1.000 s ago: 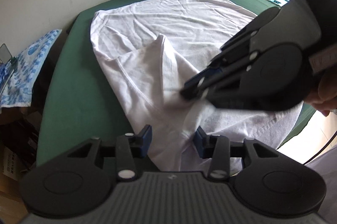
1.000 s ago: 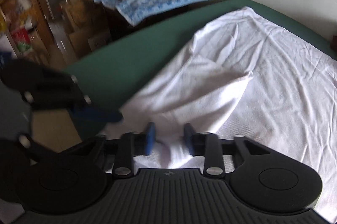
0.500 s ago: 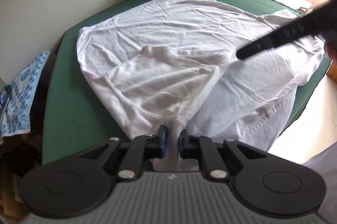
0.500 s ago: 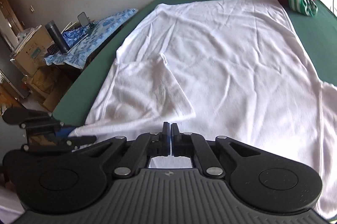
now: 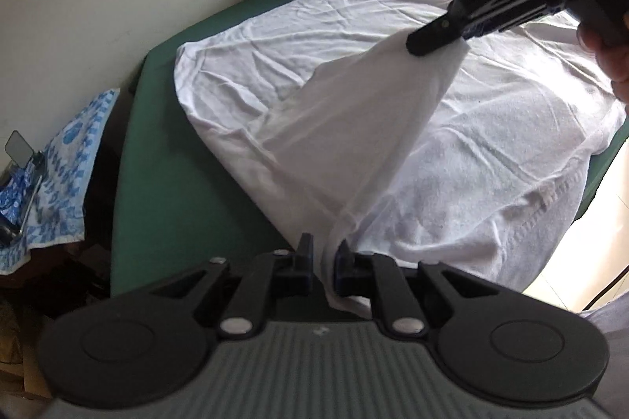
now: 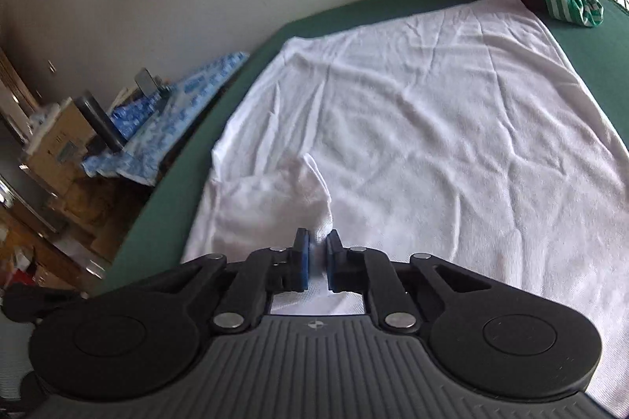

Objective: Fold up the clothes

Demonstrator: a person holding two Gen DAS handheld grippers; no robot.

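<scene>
Now mid-fold: left gripper (image 5: 323,257) and right gripper (image 6: 317,249) both clenched on sleeve of white T-shirt (image 6: 432,128), spread on green table (image 5: 157,159). Sleeve lifted taut. Next, likely: carry toward 2 o'clock over torso, lay flat, avoid bunching.

Pale letters resembling "DAS" are seen on the black body of the right gripper (image 5: 438,39), upper right of the left wrist view. The small label beside them cannot be read.
</scene>
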